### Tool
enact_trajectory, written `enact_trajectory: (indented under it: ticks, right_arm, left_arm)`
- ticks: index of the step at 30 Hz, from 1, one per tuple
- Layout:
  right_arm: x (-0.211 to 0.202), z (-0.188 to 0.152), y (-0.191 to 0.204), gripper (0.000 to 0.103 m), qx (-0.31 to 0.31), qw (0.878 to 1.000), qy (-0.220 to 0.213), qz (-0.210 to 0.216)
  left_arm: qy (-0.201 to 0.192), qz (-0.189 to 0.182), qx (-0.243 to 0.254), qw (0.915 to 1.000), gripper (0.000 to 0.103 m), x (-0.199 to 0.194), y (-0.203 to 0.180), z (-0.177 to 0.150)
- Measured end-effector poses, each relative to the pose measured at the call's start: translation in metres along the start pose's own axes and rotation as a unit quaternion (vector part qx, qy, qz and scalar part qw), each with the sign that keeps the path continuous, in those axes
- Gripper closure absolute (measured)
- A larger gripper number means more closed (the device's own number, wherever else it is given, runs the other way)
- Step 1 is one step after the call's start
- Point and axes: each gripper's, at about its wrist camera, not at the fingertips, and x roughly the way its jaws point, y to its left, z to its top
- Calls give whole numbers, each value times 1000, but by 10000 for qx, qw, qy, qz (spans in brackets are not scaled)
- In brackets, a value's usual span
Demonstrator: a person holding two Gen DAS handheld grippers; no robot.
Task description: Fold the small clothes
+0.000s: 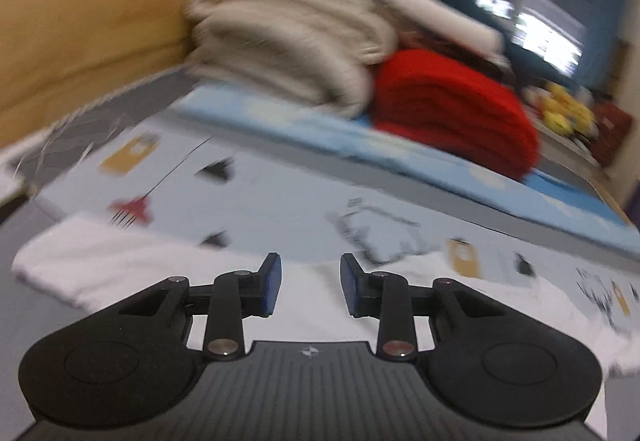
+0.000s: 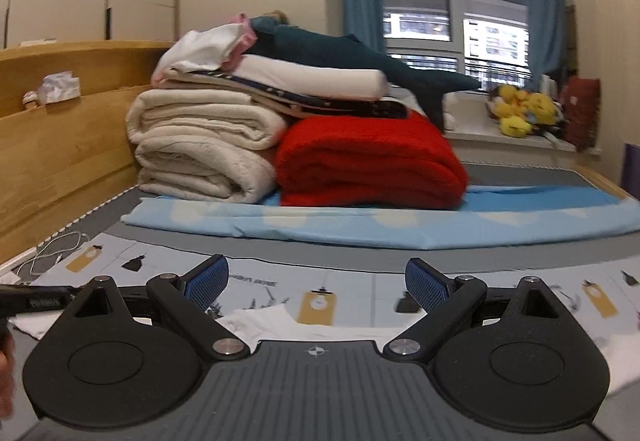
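A small white garment [image 1: 132,265] lies flat on a pale printed sheet [image 1: 280,193] on the bed. My left gripper [image 1: 310,283] is open just above the garment, with nothing between its blue pads; this view is blurred. In the right wrist view the same white garment [image 2: 276,323] lies under and in front of my right gripper [image 2: 316,283], which is open wide and empty. The left gripper's black body [image 2: 34,299] shows at that view's left edge.
At the back of the bed stand a folded red blanket [image 2: 368,165], cream blankets [image 2: 200,157] with folded linen and a dark plush shark on top, on a light blue sheet [image 2: 360,225]. A wooden headboard [image 2: 60,129] is at left. A white cable [image 2: 60,245] lies by it.
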Motion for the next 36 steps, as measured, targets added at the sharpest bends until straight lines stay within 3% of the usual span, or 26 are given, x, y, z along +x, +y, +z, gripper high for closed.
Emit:
enact_trajectory:
  ticks: [2,6,13,15,21,28,32,34,35,36]
  right_arm:
    - [11,-16,-1,8,-45,9999,30,116]
    - [41,-39,-1,15,-59,9975,696,119]
    - [55,-42,-10,18,-353,9977,491,291]
    - [64,-45,-12,25,-411,9972,531,334]
    - [79,-55,-20,45,-505,9957,706,312]
    - [91,-60,-22,73,-455,9950,814,371]
    - [95,-61,-21,73,-448,9948,854,336]
    - [97,-62,-21,73,-451,9944,900,332]
    - [98,-62,-22,73,-435,9941,934,341]
    - [99,-62,-22,73,-417,9939,958,354]
  left_arm:
    - [148,298,-287,9990,67,12,26,2]
    - [387,683,-741,9942,67,31,65,10]
    - [511,913,-1689,9801,67,51,135,20]
    - [544,1057,-2027,9720,67,54,158,20]
    - [792,1358,-3152,9359,66,63,219,9]
    - [838,1906,-3733,9040,64,64,257,-4]
    - [865,1983,-3874,8962,65,68,268,-9]
    - [823,1990,-3884,8960,71,72,269,-10]
    - [774,1976,-3829,8991,98,72,267,-9]
    - [750,1992,-3750,9023,100,74,262,-5]
